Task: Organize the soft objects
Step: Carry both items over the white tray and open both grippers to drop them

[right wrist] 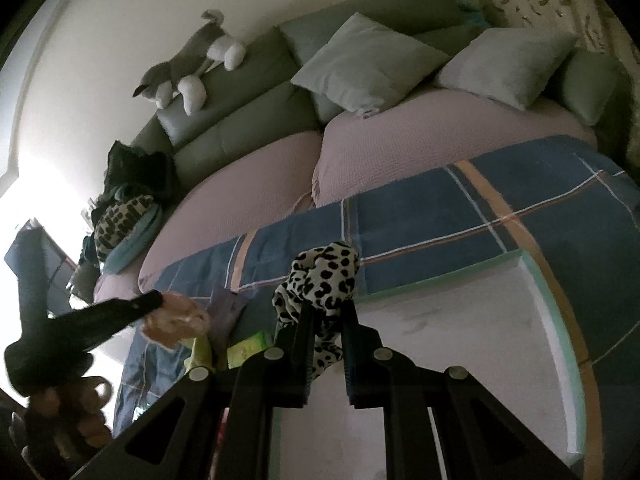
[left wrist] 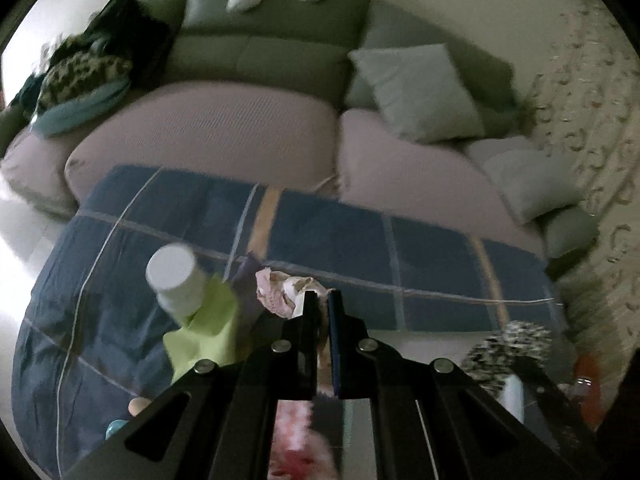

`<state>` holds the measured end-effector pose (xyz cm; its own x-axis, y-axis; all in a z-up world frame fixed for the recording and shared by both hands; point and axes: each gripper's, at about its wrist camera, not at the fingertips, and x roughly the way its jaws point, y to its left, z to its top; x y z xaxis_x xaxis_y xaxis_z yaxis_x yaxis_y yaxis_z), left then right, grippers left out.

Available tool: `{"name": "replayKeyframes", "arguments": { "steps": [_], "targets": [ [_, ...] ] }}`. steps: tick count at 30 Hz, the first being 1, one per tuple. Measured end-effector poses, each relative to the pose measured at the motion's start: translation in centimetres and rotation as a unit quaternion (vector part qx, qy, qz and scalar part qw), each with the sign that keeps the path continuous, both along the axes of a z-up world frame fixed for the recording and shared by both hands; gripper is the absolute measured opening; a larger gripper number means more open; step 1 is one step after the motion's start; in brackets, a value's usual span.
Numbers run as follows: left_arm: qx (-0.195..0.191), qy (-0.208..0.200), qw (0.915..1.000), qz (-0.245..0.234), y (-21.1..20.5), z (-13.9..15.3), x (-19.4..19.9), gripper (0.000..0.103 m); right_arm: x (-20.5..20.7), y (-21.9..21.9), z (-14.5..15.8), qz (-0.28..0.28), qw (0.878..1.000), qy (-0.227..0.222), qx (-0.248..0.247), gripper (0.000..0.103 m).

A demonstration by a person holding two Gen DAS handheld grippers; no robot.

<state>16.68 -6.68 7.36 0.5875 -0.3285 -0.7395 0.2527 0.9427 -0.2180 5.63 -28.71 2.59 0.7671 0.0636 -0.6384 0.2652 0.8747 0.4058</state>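
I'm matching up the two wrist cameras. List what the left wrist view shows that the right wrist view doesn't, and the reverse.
Left wrist view only: a white bottle beside a lime-green cloth, and an orange bottle at the right edge.

Right wrist view only: the whole grey plush animal, and the person's hand holding the left tool.

Both: the sofa, blue plaid blanket, left tool shut on pink fabric, and the leopard-print fabric that the right tool grips.
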Motion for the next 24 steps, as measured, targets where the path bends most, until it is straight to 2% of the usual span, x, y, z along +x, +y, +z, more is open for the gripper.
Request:
{"name": "replayKeyframes", "arguments": {
  "steps": [3,5,8,13,17,19,24],
  "targets": [
    [-0.003,-0.01,0.9997,-0.022,-1.9,0.9,-0.8,0.004,-0.7,-1.3,0.4,-0.019,1.0,0.0,-0.005,0.013],
    [-0.002,-0.007,0.9992,-0.039,-3.5,0.6,-1.3,0.004,-1.1,-2.2,0.4,-0.038,0.999,0.012,-0.026,0.013],
    [-0.006,0.014,0.9981,-0.059,-6.0,-1.2,-1.9,0.004,-1.5,-3.4,0.3,-0.058,0.997,0.026,-0.048,0.013],
    [-0.004,0.046,0.9952,-0.086,-9.7,-4.1,-2.8,0.005,-2.1,-5.9,-0.7,-0.081,0.994,0.056,-0.044,0.014],
    [0.004,0.062,0.9943,-0.086,-11.8,-6.1,-3.1,0.005,-1.5,-6.8,-2.1,-0.094,0.988,0.101,-0.074,0.014],
    [0.0,0.076,0.9939,-0.08,-12.4,-7.0,-2.9,0.005,-1.3,-7.2,-2.9,-0.09,0.987,0.111,-0.071,0.015],
    [0.01,0.08,0.9941,-0.073,-13.0,-8.3,-3.1,0.005,-1.7,-7.8,-3.5,-0.099,0.986,0.121,-0.063,0.016]
  ]
}}
